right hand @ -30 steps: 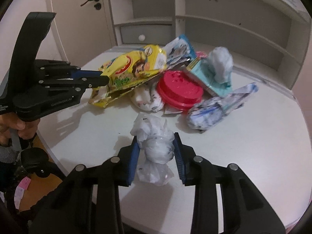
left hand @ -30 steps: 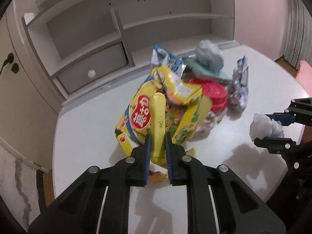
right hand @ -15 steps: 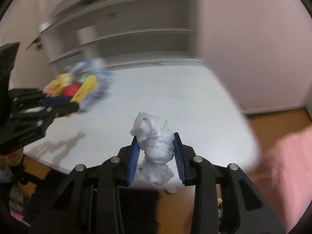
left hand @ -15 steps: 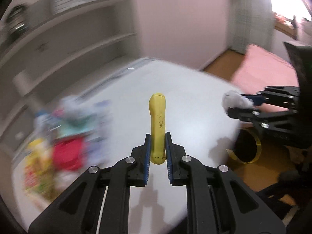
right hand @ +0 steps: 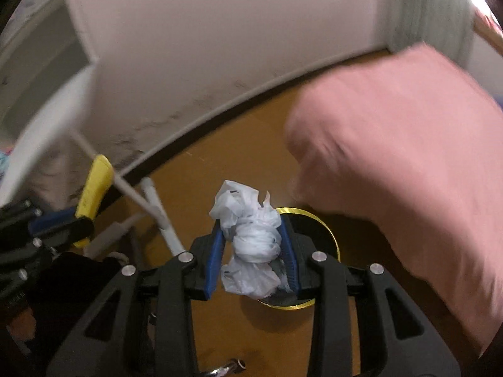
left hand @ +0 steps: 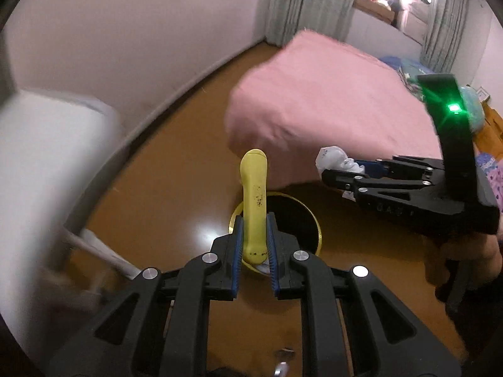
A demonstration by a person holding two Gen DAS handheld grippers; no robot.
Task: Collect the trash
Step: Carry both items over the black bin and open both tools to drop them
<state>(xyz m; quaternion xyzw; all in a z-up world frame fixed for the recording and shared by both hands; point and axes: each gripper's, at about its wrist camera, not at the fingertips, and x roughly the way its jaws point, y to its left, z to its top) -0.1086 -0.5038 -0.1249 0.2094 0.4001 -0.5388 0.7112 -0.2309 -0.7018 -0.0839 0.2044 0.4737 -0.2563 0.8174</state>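
Yellow banana and white plastic bag, one each, above one bin.
Left gripper clamps the banana; right gripper clamps the bag.

The bin stands on the floor, below both claws, just before the bed. The bench lies to its left, the wall behind, and curtains stand behind the bed.

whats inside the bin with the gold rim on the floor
Inside the bin only dark shows. The yellow object in the left gripper and the white plastic bag in the right gripper cover much of its opening, so any contents cannot be told.
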